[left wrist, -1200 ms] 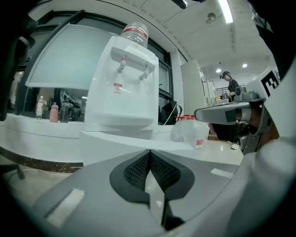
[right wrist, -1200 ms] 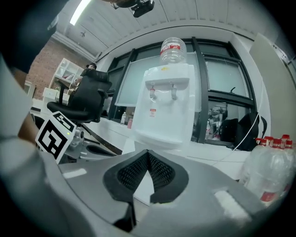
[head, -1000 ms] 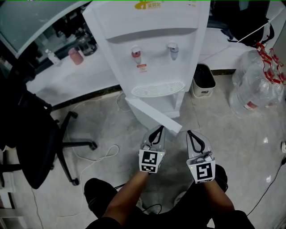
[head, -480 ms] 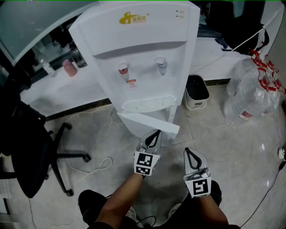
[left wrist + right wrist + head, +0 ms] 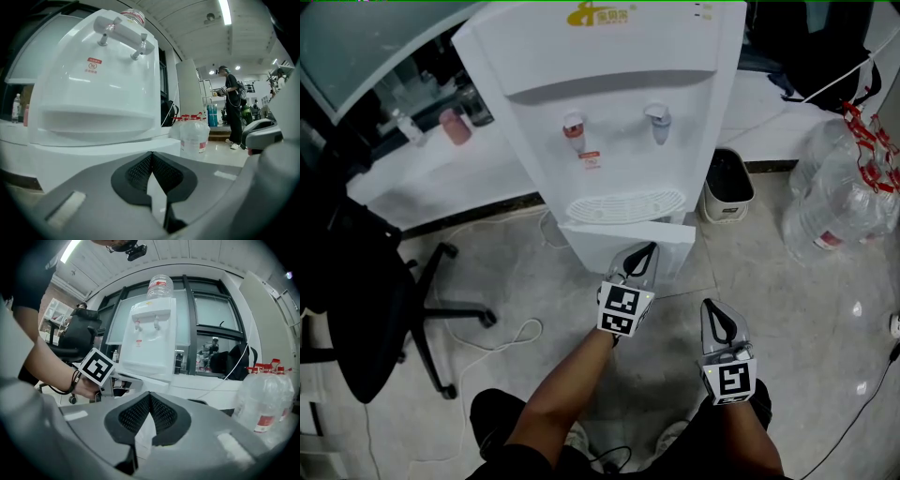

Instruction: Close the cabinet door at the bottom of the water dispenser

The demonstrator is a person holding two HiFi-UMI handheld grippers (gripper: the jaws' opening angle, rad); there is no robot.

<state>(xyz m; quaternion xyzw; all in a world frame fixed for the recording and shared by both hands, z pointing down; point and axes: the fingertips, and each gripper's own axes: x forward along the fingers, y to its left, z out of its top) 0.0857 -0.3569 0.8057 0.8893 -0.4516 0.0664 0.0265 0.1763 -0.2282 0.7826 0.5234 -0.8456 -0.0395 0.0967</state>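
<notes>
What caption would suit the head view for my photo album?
Left gripper at the nearly closed cabinet door under the water dispenser; right gripper held back.

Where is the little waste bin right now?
In the head view, the waste bin sits just to the right of the water dispenser, between it and the big water bottles at the right edge.

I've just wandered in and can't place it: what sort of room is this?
Most likely an office or a workroom. A white water dispenser stands against the wall, a black swivel chair is beside it, and spare water bottles sit on the tiled floor near a small waste bin.
</notes>
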